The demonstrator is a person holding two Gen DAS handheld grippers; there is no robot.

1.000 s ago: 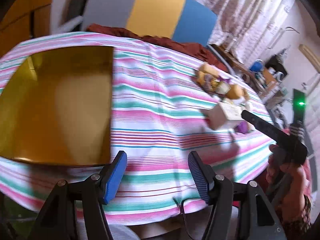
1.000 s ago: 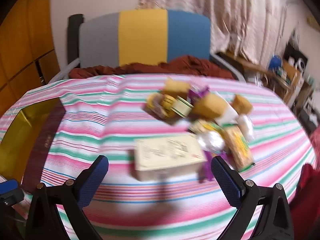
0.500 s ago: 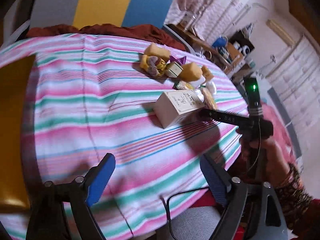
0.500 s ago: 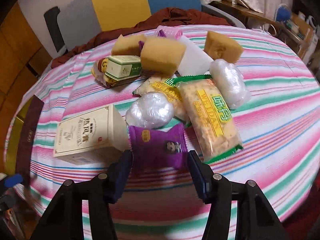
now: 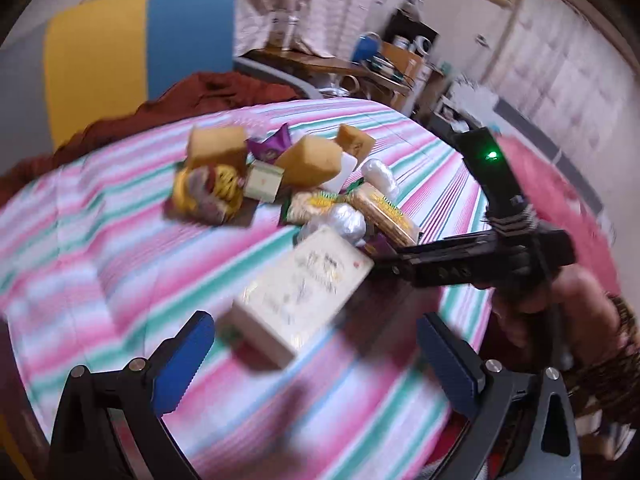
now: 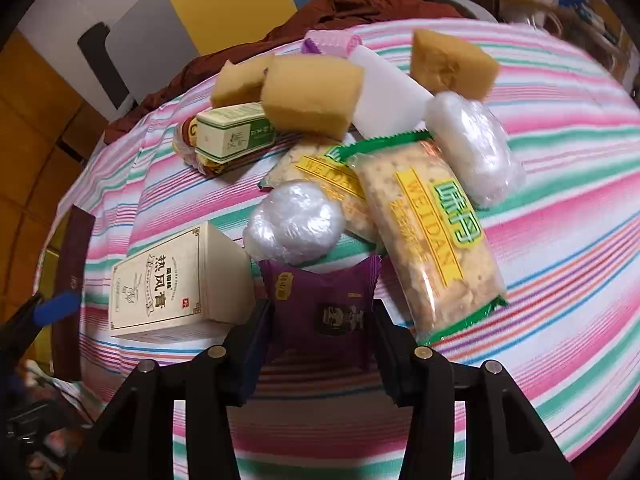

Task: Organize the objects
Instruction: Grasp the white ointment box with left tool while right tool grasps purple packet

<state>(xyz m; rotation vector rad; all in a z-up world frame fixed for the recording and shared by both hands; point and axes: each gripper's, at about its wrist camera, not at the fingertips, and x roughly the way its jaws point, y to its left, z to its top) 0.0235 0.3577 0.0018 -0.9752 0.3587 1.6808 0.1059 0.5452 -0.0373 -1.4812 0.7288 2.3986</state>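
Right wrist view: my right tool point(image 6: 320, 320) hugs the small purple foil snack packet point(image 6: 320, 304) on the striped counter point(image 6: 560, 264), beside the cream cardboard box point(image 6: 176, 276). I should squeeze gently and lift straight up. My left tool point(image 5: 316, 344) is wide open.

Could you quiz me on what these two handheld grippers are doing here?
1. True or false: the right gripper is closed around the purple snack packet.
2. Which lies beside that packet, by the gripper's left finger? A) yellow sponge B) cream medicine box C) green-edged cracker pack
3. Fill in: the left gripper is ____, holding nothing.

Key: 1 true; 2 B; 3 open.
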